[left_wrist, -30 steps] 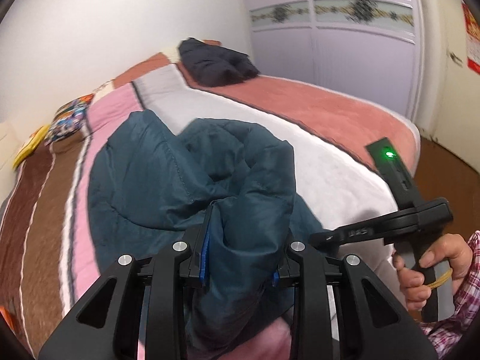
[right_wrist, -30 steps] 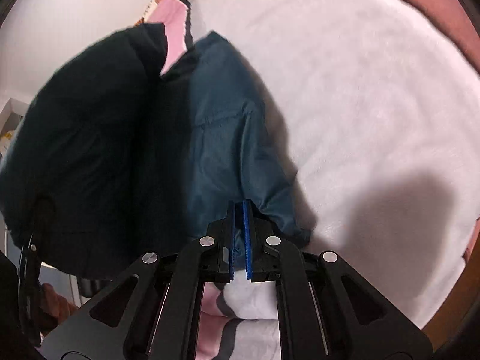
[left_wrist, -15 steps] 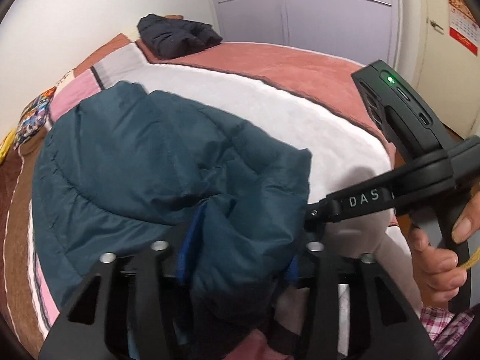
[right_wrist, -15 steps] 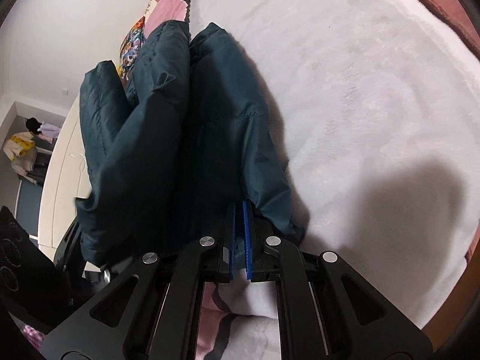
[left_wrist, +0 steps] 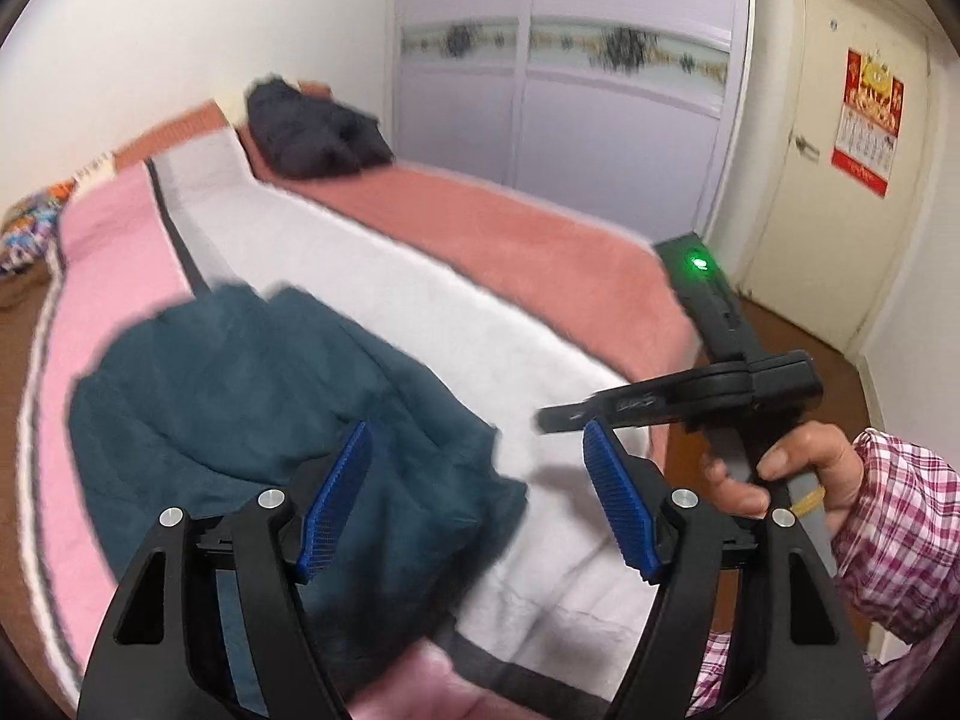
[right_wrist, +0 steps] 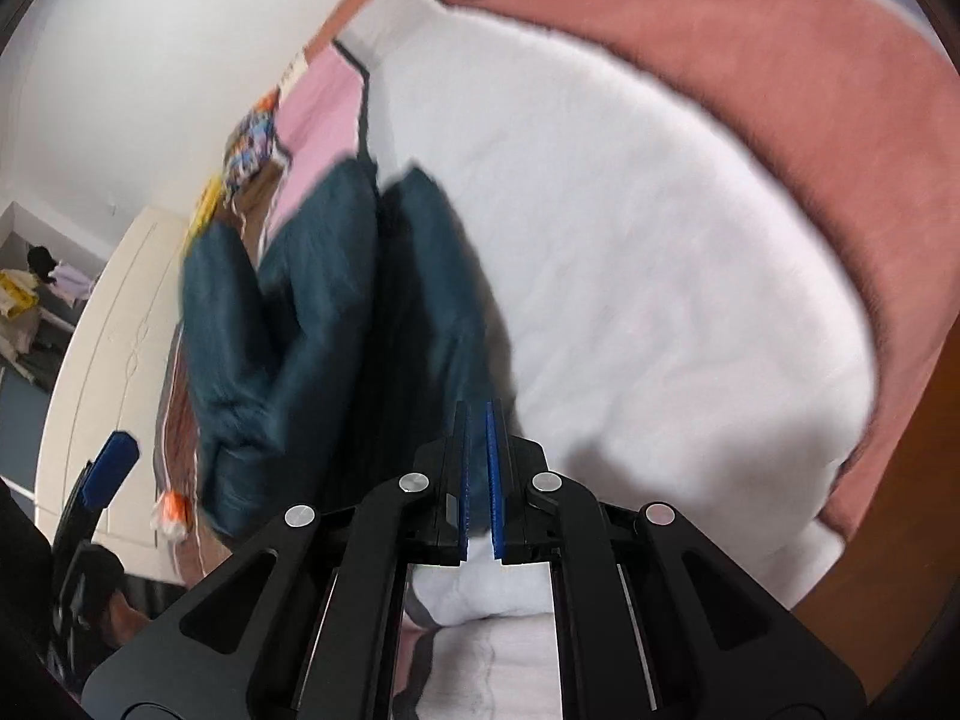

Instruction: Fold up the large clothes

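Note:
A teal padded jacket (left_wrist: 240, 390) lies bunched and folded over on the striped bed blanket (left_wrist: 420, 312). My left gripper (left_wrist: 480, 504) hovers above the jacket's near edge; its jaws are opening wide, and the blue pads (left_wrist: 339, 498) touch no fabric. In the right wrist view the jacket (right_wrist: 288, 324) stretches away to the left of my right gripper (right_wrist: 477, 480), which is shut to a narrow slit with nothing gripped. The left view shows the right gripper (left_wrist: 543, 420) over white blanket just right of the jacket, held by a hand with a plaid sleeve (left_wrist: 888, 516).
A dark garment pile (left_wrist: 312, 132) sits at the bed's far end. Lilac wardrobe doors (left_wrist: 600, 120) and a cream door (left_wrist: 840, 210) with a red calendar (left_wrist: 867, 120) stand beyond. Brown floor (left_wrist: 798, 330) borders the bed on the right. A colourful item (left_wrist: 24, 228) lies far left.
The left gripper's jaws have opened and let go of the jacket fold, which now lies on the bed. Both grippers have lifted back from the jacket; the right one stays shut.

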`<state>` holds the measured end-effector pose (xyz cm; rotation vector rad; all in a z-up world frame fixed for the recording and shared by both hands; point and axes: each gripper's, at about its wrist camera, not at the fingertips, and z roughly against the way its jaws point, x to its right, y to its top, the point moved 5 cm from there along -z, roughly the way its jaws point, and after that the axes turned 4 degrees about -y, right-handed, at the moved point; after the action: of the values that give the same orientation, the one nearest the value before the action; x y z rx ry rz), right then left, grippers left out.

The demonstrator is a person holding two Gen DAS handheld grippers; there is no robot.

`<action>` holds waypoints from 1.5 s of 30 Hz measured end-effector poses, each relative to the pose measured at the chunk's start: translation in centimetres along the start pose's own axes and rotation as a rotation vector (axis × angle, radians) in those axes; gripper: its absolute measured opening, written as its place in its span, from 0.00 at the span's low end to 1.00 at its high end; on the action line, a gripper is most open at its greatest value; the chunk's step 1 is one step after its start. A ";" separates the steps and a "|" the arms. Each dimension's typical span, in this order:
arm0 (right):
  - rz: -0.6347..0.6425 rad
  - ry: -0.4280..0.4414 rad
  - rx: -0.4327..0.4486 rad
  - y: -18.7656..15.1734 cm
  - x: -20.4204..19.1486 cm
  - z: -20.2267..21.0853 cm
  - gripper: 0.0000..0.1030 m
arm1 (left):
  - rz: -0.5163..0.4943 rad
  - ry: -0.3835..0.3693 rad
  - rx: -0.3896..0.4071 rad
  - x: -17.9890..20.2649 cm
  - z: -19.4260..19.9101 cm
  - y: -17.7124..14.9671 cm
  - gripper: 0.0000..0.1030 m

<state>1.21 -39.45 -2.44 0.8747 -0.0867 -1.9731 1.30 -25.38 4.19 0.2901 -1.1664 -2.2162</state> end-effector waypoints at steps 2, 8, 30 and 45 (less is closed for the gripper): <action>0.035 0.040 0.033 0.8 -1.7 1.6 0.07 | 0.013 0.053 0.042 -1.7 2.2 0.5 0.67; 0.278 0.085 0.001 0.8 -10.1 1.4 0.07 | 0.234 0.316 0.037 -11.1 5.5 -0.8 0.56; 0.162 -0.117 -0.291 -3.7 -2.7 -9.3 0.00 | 0.518 0.242 -0.217 -20.2 -6.8 -2.3 0.52; 0.155 -0.130 -0.311 -3.2 -2.5 -9.5 0.00 | 0.581 0.156 -0.107 -20.1 -0.4 -2.3 0.72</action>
<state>5.40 -33.12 -9.36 0.5225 0.0739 -1.8340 16.42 -12.46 0.41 0.0630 -0.9012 -1.7036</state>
